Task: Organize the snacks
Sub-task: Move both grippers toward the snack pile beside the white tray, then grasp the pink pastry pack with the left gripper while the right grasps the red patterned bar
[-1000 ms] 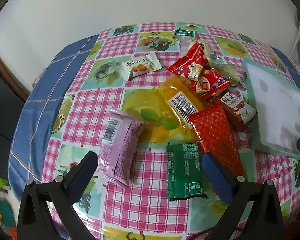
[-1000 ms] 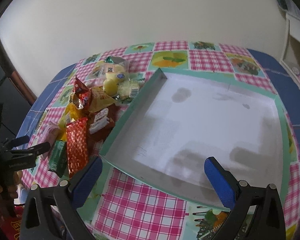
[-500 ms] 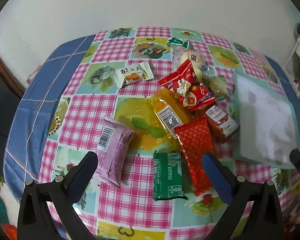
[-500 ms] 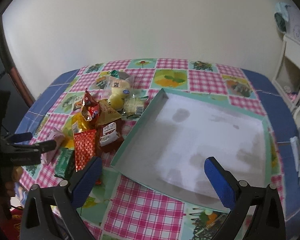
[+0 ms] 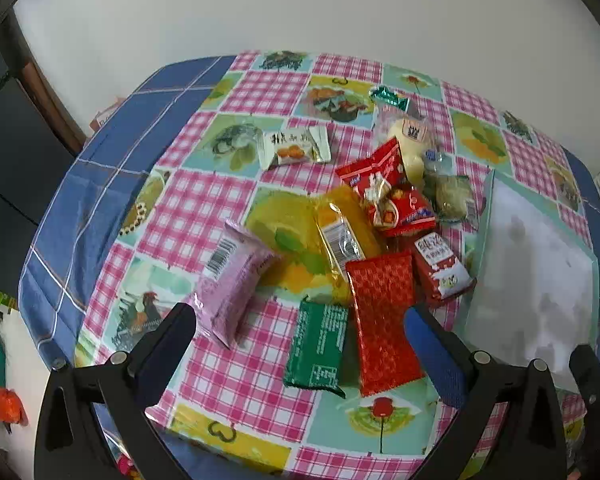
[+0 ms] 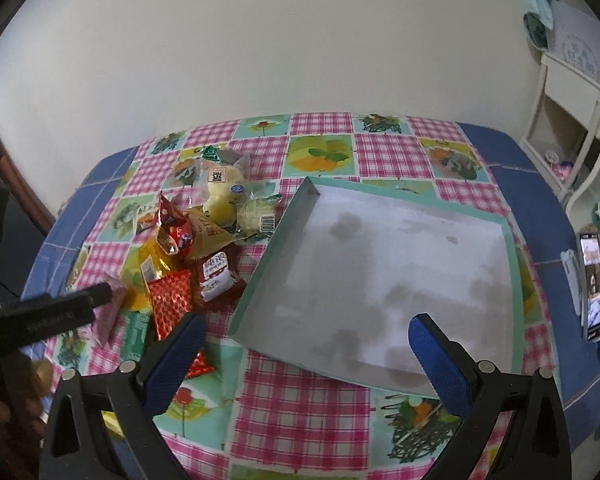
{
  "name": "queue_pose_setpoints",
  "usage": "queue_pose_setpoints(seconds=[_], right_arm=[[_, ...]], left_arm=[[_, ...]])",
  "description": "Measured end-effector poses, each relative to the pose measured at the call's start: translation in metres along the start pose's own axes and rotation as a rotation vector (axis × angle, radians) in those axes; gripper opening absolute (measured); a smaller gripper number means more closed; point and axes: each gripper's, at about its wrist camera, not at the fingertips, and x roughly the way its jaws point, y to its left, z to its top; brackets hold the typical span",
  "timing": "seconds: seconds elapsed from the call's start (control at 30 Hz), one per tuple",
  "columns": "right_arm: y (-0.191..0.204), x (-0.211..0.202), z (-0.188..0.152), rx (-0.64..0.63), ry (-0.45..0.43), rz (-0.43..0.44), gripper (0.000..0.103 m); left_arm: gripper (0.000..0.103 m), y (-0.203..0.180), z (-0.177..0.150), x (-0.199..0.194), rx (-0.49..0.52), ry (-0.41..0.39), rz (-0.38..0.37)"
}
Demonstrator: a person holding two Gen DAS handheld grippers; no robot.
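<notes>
- The left tongs (image 5: 300, 354) hang above the near edge of the desk (image 5: 236, 364), spread wide with nothing between the blue pads; in the lower middle of the left view they bracket the green packet (image 5: 318, 350) and the near end of the red foil packet (image 5: 382, 320) without touching either.
- That stance looks like lining up for a first pick, probably the green packet, which lies flat and clear of the heap and so is the easiest to pinch.
- The right tongs (image 6: 306, 362) are also wide open and empty, poised over the near rim of the tray (image 6: 510, 280) in the lower middle of the right view.
- The tray sits to the right of the snacks, empty, its pale floor blotched grey; it is most likely the place the snacks are meant to go, which would explain the right tongs waiting there.
- The snacks are bunched in the centre of the left view, just left of the tray: a pink packet (image 5: 234, 276) with a barcode lies tilted at the left of the group, a yellow bag (image 5: 340, 240) overlaps the red foil packet, and a small red-and-white pouch (image 5: 440, 266) lies just beside the tray's edge.
- Further up the frame, crumpled red bags (image 5: 384, 188) are piled together, with clear-wrapped pale buns (image 5: 410, 146) and a small green sweet (image 5: 388, 98) beyond.
- A white packet (image 5: 294, 148) with orange print lies alone, upper left of the heap.
- Soft, crinkly wrappers may slip or drag neighbours where they overlap.
</notes>
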Motion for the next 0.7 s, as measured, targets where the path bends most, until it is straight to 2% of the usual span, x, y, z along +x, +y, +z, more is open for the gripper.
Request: queue_pose_setpoints(seconds=[0.13,0.47,0.57,0.7], right_arm=[[-0.002,0.005,0.002,0.025,0.015,-0.028,0.103],[0.003,0.017,0.007,0.040,0.050,-0.069,0.103],[0.013,0.024,0.010,0.039,0.066,-0.064,0.103],[0.041,0.040,0.012,0.002,0.107,-0.013,0.103]], left_arm=[[0.103,-0.005,-0.001,0.001,-0.007,0.003,0.021],[0.103,-0.002,0.004,0.016,-0.022,0.024,-0.001],[0.103,0.006,0.005,0.024,-0.036,0.046,0.007],[0.103,0.019,0.004,0.038,-0.063,0.084,0.020]])
